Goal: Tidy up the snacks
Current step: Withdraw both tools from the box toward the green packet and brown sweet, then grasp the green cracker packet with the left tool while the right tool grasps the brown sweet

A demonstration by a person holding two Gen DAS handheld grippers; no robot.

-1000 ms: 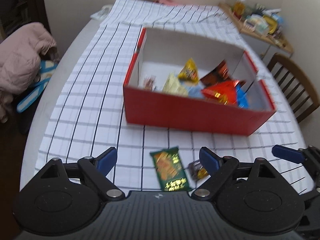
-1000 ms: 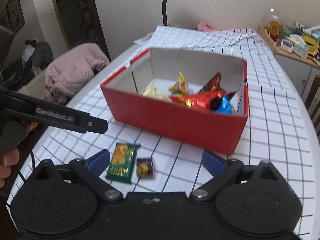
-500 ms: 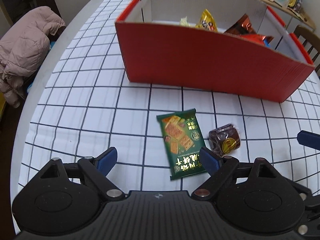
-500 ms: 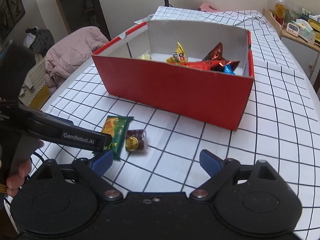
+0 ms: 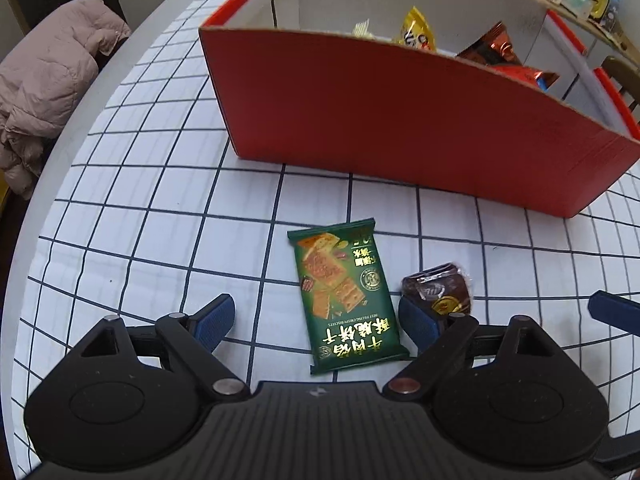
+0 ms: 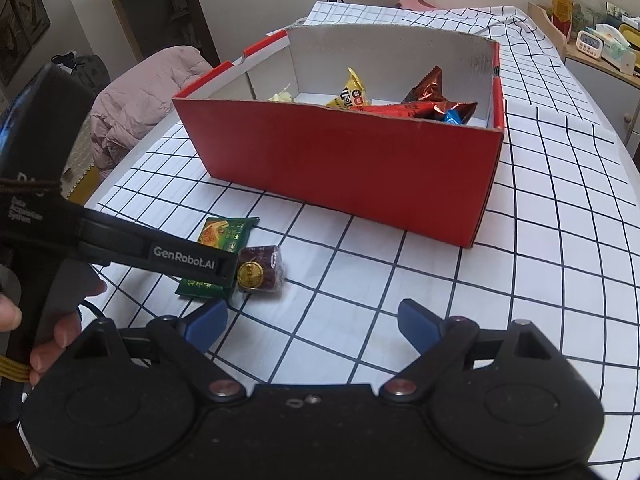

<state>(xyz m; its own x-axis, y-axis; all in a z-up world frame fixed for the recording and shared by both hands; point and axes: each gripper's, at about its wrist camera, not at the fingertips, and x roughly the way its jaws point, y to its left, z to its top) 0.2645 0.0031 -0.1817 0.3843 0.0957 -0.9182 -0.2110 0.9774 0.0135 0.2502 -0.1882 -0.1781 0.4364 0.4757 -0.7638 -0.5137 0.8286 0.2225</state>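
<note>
The left gripper [image 5: 314, 322], spread wide and empty, hung over the green biscuit packet [image 5: 345, 295], whose long axis ran twelve to six between its fingers, nearer than the open right gripper [image 6: 310, 326], the chocolate cake [image 5: 438, 289] at three o'clock.

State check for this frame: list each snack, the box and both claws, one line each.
green biscuit packet: flat on the checked cloth, outside the box, between the left claw's fingers, not gripped.
brown wrapped cake: on the cloth beside the packet, outside the box.
red box: open-topped, several snacks already inside.
left claw: open, low over the packet.
right claw: open after closing slightly, nothing between its fingers.
</note>
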